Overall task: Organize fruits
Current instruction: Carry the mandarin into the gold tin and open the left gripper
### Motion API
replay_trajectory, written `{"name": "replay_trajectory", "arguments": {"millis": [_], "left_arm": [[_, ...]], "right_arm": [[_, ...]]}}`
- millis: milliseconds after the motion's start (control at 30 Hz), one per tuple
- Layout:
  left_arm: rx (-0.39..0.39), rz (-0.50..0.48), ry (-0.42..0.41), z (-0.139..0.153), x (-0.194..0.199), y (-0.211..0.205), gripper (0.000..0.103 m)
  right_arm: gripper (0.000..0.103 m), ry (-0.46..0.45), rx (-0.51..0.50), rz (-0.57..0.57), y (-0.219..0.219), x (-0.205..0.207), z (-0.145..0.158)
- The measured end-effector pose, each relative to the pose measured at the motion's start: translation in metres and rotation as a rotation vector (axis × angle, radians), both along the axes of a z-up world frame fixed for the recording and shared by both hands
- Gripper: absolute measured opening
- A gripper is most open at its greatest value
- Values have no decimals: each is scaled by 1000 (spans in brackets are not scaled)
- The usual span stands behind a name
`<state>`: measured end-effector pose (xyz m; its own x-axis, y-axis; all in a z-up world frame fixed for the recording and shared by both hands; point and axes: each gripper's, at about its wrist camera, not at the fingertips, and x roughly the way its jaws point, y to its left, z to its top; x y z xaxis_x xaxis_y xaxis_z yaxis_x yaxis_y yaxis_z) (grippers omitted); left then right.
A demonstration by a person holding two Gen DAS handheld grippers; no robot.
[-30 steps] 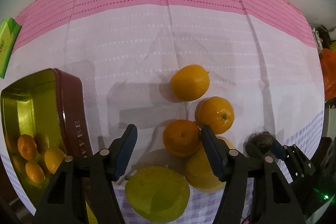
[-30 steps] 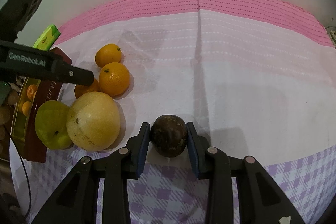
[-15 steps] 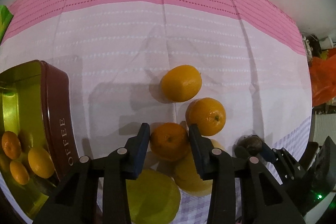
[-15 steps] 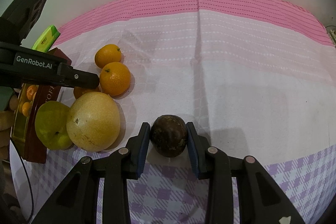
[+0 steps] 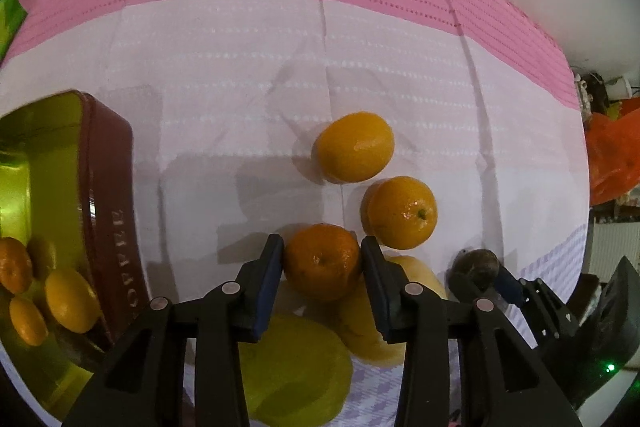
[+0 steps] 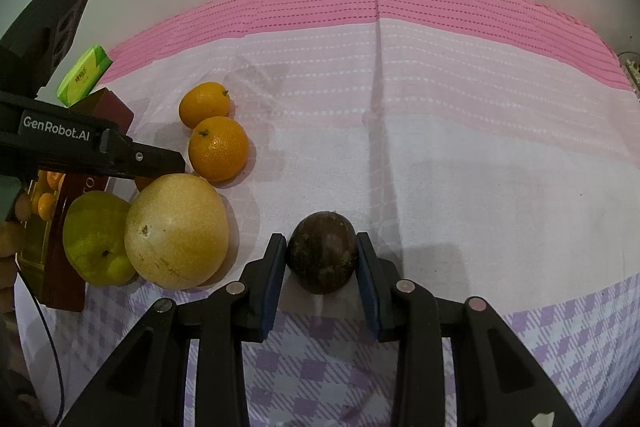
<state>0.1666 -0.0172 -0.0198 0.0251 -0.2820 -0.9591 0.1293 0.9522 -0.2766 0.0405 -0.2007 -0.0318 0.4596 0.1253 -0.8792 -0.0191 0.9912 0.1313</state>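
Note:
My left gripper (image 5: 322,261) is shut on a small orange (image 5: 322,261), just above the yellow pear (image 5: 372,323) and green fruit (image 5: 296,371). Two more oranges (image 5: 353,146) (image 5: 402,213) lie beyond it on the cloth. My right gripper (image 6: 322,259) is shut on a dark brown passion fruit (image 6: 322,253) resting on the cloth; it also shows in the left wrist view (image 5: 476,263). The open coffee tin (image 5: 108,211) at the left holds several small oranges (image 5: 70,299). In the right wrist view the pear (image 6: 176,231), green fruit (image 6: 96,239) and two oranges (image 6: 218,147) (image 6: 204,105) lie to the left.
A pink and white cloth (image 6: 440,147) covers the table, with a purple check band at the front. A green packet (image 6: 82,75) lies beyond the tin. An orange bag (image 5: 616,155) sits off the table's right edge.
My left gripper moved forward over the orange and closed on it; it was open a second ago. The right gripper and passion fruit have not moved.

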Motion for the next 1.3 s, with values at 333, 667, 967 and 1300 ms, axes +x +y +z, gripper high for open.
{"name": "replay_trajectory", "arguments": {"millis": [333,667,967,1300], "left_arm": [[14,6,-161,70,-20,27,40],[189,98,-232,96,-56,137,40],[279,177,-168,54,-84,205,40],[284,154,-125,19,-100,213,40]], "right_arm": [[33,3,-12,-11,3,1,-1],[33,10,-41,-31,8,4,-1],[33,28,-71,-45,13,8,0],[33,35,-83,-76,16,12,3]]}}
